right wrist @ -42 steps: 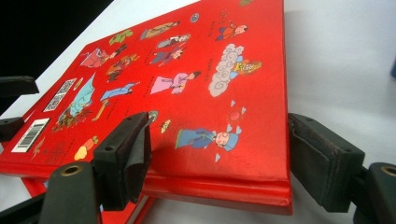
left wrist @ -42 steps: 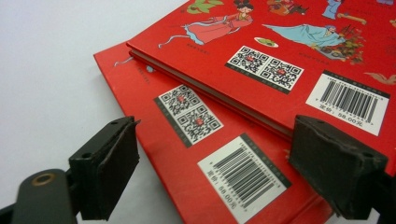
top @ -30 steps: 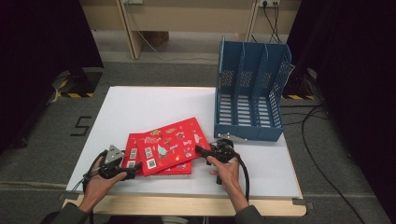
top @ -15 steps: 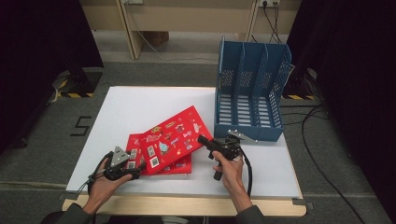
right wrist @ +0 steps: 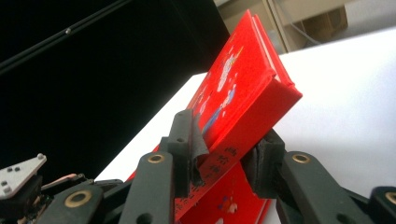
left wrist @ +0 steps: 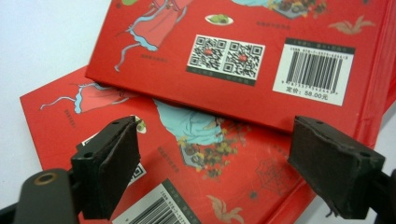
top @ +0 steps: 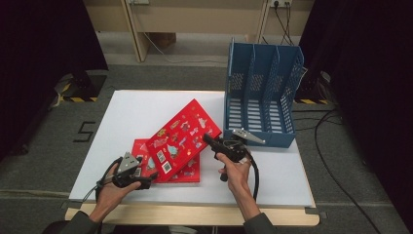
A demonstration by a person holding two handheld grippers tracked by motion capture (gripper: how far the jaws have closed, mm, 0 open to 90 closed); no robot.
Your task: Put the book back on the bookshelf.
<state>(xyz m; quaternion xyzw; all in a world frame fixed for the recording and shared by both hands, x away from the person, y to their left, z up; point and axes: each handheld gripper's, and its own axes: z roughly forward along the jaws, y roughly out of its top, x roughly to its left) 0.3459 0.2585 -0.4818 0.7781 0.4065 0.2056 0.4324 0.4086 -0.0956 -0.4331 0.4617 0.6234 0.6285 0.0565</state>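
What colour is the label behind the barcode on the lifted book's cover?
White, on the red hardcover book, with black bars on the barcode label; it shows best in the left gripper view.

Red book in right claw

— What differs? The upper red book, clamped at its spine by the right gripper, has lifted and now tilts off the lower red book.
— And the left gripper? Jaws have just been opening; nothing held.
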